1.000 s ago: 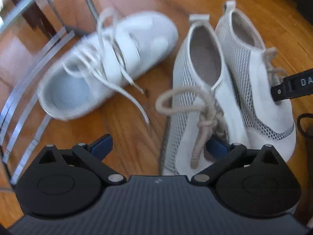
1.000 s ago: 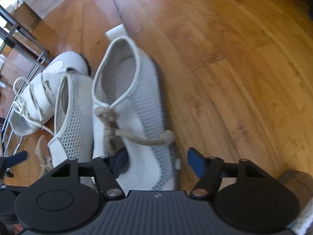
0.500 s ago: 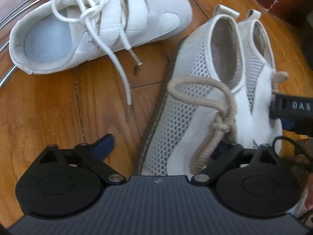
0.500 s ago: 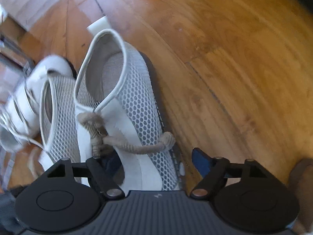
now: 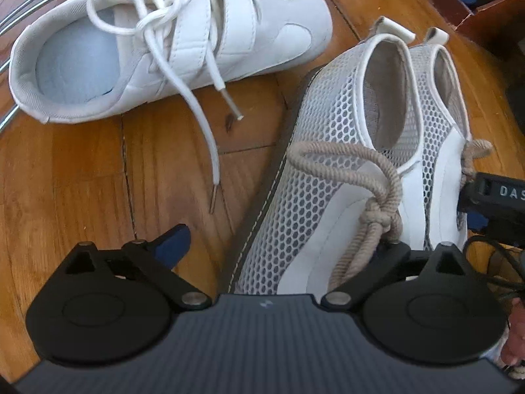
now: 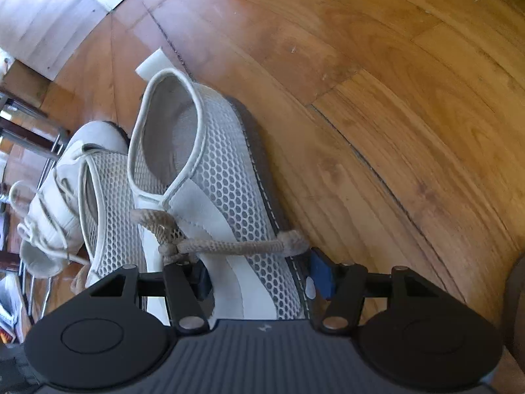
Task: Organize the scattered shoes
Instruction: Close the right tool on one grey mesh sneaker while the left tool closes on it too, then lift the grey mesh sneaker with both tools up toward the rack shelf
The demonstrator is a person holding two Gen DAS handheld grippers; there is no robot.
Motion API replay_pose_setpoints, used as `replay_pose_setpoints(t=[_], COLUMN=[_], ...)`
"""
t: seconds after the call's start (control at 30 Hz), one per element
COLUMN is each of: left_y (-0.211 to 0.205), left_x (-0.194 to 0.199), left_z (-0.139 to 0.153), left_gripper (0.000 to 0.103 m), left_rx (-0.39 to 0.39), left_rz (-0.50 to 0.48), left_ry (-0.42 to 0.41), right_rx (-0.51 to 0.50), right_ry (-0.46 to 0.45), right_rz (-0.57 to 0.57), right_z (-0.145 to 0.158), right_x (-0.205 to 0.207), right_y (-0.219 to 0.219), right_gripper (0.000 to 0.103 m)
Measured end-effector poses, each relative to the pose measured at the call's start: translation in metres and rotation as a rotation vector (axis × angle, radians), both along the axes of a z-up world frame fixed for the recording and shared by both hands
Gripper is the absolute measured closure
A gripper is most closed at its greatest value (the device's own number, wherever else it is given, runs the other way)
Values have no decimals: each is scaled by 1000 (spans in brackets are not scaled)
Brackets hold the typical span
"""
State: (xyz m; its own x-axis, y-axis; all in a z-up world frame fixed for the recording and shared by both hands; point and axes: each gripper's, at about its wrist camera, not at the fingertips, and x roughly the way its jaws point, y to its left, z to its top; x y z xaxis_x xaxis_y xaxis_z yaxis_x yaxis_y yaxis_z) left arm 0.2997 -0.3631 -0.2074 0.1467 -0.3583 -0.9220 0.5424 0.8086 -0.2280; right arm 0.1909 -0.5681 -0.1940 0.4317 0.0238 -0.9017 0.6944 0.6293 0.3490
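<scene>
From the left wrist view, the left tool (image 5: 279, 246) stands wide open over the front of a grey mesh shoe (image 5: 315, 203); its left finger hangs clear above the wooden floor (image 5: 65, 180) and its right finger sits by the shoe's knotted tan lace (image 5: 377, 203), gripping nothing. A second mesh shoe (image 5: 446, 124) lies touching the first on its right, heels pointing away, and part of the right tool shows at the right edge beside it. A white lace-up sneaker (image 5: 197, 39) lies crosswise on the floor farther away, next to metal rack bars (image 5: 29, 3). From the right wrist view, the right tool (image 6: 259, 277) is partly closed around the toe of the second mesh shoe (image 6: 223, 197), one blue pad against the sole edge, the other finger against the inner side. The first mesh shoe (image 6: 111, 223) and the white sneaker (image 6: 62, 197) lie to its left.
</scene>
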Motion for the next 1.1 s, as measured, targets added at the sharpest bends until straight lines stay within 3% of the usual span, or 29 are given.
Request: replay_pose_setpoints(t=[0.1,0.2,0.3,0.37,0.53,0.63,0.73,0.9,1.0,1.1], left_y=[-5,-7,-6,-5,-5,7,15,17,34,40], left_x=[0,-1,-5,-8,-13,-11,-11,-32,-37,-37], left_z=[0,1,-1,-2,10,13,18,40,39,30], left_gripper=[5,32,33,33,33,33,33,30,30,30], left_rx=[-37,-82,-120,-146,-201,-281,-310,-260,-244,-231], left_rz=[-26,-48,-41,-37,-25,23,36,3,7,0], left_ry=[-18,-20,9,29,71,123,110,13,21,51], right_rx=[-55,-85,-39,41,48,114,166,98,90,-9], right_ry=[-53,-78,-75,-117,-105,-116,-165,-198,-138,-46], right_rz=[35,72,99,88,113,75,49,151,198,267], right_z=[-2,-2,-2,1,8,11,21,38,36,34], right_x=[5,8,5,-5,-16,-28,-45,-43,-36,-22], right_y=[3,4,-6,-19,-18,-23,-23,-6,3,15], right_gripper=[35,36,45,46,45,45,45,45,45,42])
